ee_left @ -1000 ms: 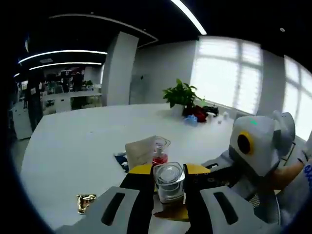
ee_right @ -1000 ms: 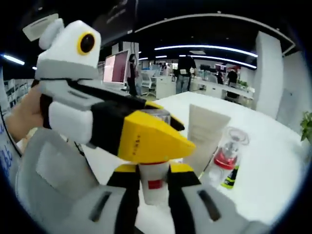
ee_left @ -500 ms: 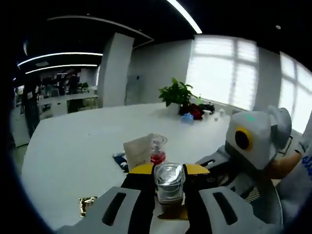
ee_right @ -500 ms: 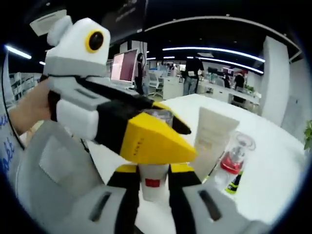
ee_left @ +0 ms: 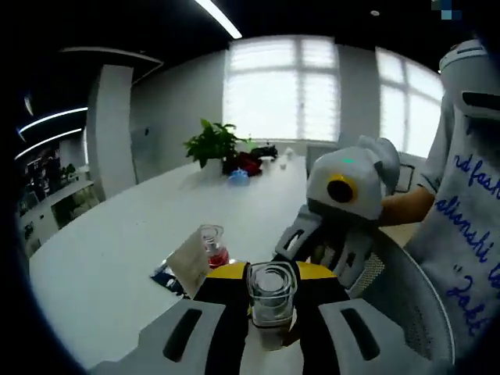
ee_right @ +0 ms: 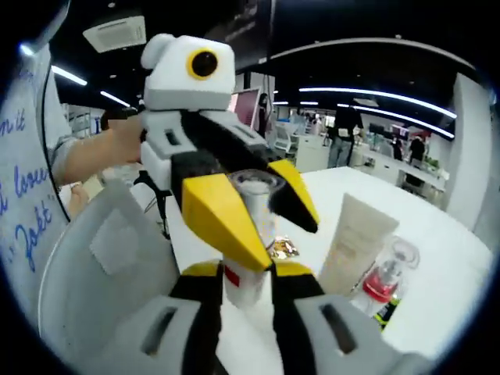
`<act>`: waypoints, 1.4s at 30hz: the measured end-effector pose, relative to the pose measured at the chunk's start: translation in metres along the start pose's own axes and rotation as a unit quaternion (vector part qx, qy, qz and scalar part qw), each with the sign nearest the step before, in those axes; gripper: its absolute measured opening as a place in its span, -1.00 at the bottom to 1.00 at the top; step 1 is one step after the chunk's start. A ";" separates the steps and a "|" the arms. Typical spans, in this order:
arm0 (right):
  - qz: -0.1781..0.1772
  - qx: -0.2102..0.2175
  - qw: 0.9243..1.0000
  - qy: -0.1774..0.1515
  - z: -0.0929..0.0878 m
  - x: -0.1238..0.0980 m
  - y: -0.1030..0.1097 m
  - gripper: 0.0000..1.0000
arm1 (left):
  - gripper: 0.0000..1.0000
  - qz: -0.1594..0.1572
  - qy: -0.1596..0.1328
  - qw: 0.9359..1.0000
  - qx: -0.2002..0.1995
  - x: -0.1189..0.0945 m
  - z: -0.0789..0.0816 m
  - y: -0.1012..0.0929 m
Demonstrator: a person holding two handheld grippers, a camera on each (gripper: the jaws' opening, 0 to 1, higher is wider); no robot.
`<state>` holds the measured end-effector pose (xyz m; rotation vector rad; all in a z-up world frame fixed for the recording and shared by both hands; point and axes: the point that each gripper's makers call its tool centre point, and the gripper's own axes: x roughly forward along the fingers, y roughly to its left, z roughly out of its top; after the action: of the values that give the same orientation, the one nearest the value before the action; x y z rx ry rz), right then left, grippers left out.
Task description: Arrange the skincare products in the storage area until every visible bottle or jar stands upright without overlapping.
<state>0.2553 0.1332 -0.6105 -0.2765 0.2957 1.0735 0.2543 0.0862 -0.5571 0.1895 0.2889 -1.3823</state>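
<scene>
Above the bench (ee_left: 117, 258) | both tongs, left (ee_left: 269, 301) and right (ee_right: 248, 285), pinch one clear bottle (ee_left: 270, 295), raised beside the tube (ee_right: 351, 246) | probably steadying it for upright placement

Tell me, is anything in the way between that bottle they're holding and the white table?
Nothing visible blocks it. Both grippers hold the clear-capped bottle above the white table. A cream tube and a red-necked bottle stand off to one side, apart from it.
</scene>
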 end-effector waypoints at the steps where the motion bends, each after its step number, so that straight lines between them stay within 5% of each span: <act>1: 0.001 0.000 1.000 -0.003 0.001 0.000 0.001 -0.52 | -0.64 -0.003 -0.001 1.000 -0.002 0.000 0.001 -0.001; 8: 0.011 -0.010 1.000 -0.012 0.005 0.003 0.013 -0.51 | -0.64 -0.047 -0.006 0.999 0.000 0.000 0.001 -0.013; 21: -0.025 0.003 1.000 0.007 -0.001 0.002 -0.005 -0.55 | -0.60 -0.008 -0.023 1.000 -0.001 0.003 0.003 -0.001; 42: -0.004 0.019 0.999 0.043 -0.024 0.009 -0.009 -0.54 | -0.67 0.007 -0.010 1.000 -0.002 -0.001 -0.016 0.012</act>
<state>0.2648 0.1275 -0.6356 -0.2895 0.3915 1.0477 0.2641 0.0937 -0.5720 0.1745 0.2728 -1.3700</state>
